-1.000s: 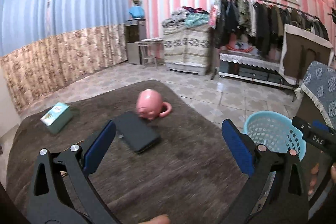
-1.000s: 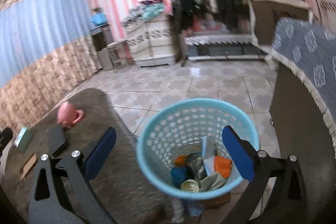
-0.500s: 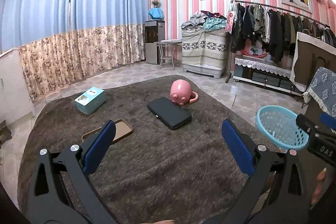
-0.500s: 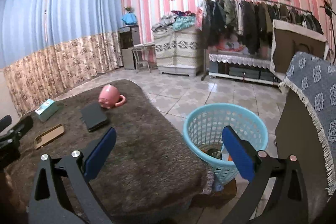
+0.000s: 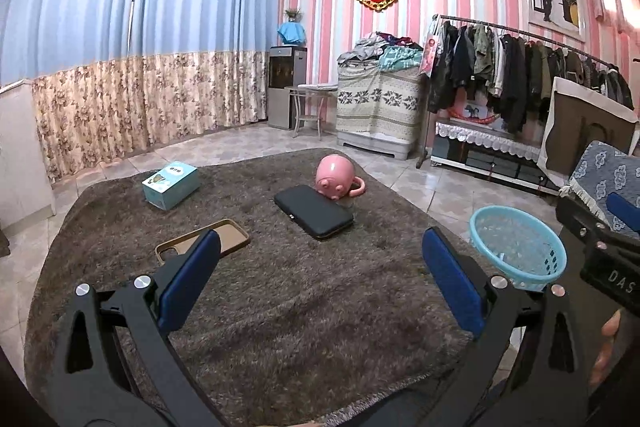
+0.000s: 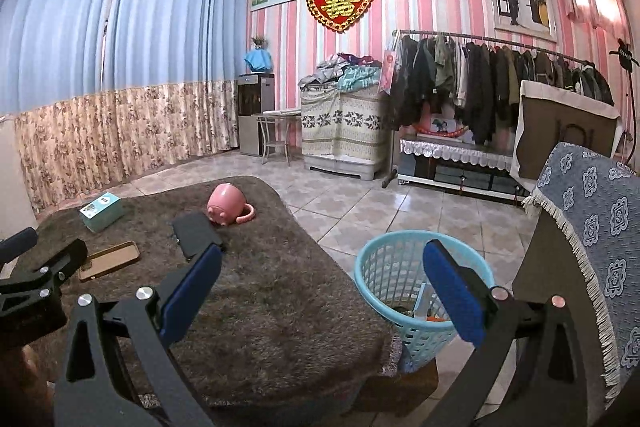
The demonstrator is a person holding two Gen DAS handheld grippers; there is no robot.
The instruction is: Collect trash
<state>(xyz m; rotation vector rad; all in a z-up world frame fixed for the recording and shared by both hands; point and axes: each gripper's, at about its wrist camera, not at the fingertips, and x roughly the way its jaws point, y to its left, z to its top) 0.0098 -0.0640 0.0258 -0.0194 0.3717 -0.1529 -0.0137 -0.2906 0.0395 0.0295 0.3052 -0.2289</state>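
Both grippers hang with jaws spread wide and nothing between them: the left gripper (image 5: 320,279) over the brown shaggy worktop (image 5: 280,307), the right gripper (image 6: 322,287) near its edge. The blue trash basket (image 6: 400,267) stands on the floor just beside the worktop, scraps inside. On the worktop lie a pink mug (image 5: 336,179) touching a black case (image 5: 314,211), a phone case (image 5: 204,241) and a teal box (image 5: 172,185).

Both wrist views face across brown rug (image 5: 280,307), sharing basket (image 6: 392,267)
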